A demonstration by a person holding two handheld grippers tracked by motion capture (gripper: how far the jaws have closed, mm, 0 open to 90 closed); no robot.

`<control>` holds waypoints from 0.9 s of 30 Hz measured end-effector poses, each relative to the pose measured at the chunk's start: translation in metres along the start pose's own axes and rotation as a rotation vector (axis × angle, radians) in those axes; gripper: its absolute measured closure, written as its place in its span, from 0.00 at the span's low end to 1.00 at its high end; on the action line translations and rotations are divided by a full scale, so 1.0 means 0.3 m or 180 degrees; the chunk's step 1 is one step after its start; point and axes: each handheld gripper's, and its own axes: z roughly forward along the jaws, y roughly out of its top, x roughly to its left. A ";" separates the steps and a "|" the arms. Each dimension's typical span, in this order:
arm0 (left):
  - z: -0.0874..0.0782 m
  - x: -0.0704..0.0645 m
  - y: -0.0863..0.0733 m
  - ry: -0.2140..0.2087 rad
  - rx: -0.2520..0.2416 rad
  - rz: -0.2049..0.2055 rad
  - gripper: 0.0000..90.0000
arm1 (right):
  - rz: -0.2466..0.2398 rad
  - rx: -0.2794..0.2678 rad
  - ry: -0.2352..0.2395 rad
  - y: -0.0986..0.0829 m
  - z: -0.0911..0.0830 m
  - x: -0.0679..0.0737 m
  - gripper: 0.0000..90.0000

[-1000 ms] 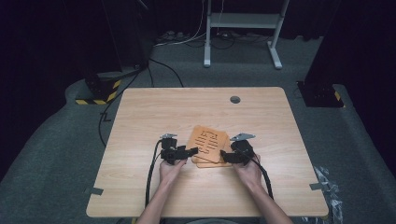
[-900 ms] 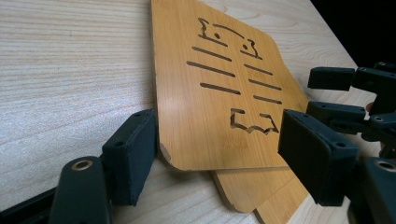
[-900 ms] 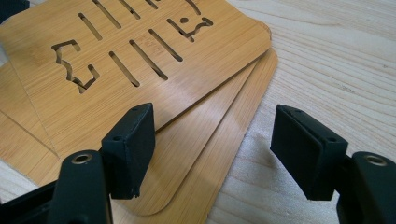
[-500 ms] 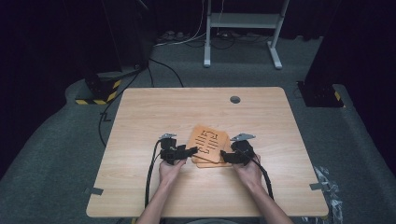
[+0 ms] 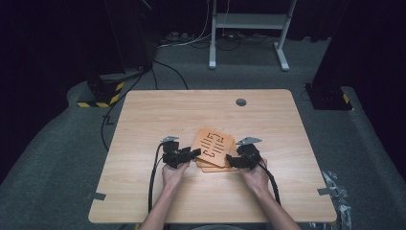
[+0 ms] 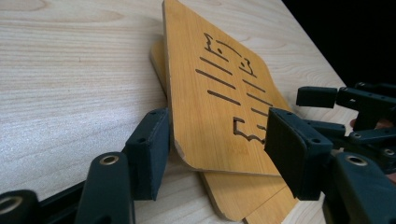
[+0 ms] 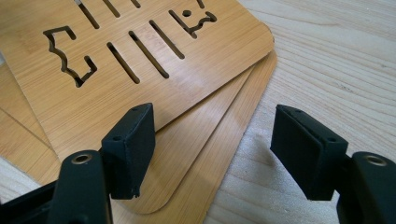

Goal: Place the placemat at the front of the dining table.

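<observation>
A small stack of thin bamboo boards [image 5: 214, 155] lies on the near middle of the bench [image 5: 143, 124], fanned so their rounded corners stick out past one another. The top board [image 6: 219, 98] is orange-brown with a straight grain, cut through with a row of narrow slots and 2 jagged cut-outs, and it is tilted, 1 corner lifted off the boards beneath. The lower boards [image 7: 205, 154] lie flat on the wood, plain where they show.
</observation>
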 end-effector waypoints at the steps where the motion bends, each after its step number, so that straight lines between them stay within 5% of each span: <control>1: -0.002 -0.001 0.001 -0.0017 -0.0015 -0.0022 0.46 | 0.0000 0.0000 -0.0001 0.000 0.000 0.000 0.34; 27: -0.037 0.011 0.018 -0.0364 -0.0222 -0.0137 0.64 | -0.0034 -0.0032 -0.0064 -0.004 -0.001 -0.009 0.34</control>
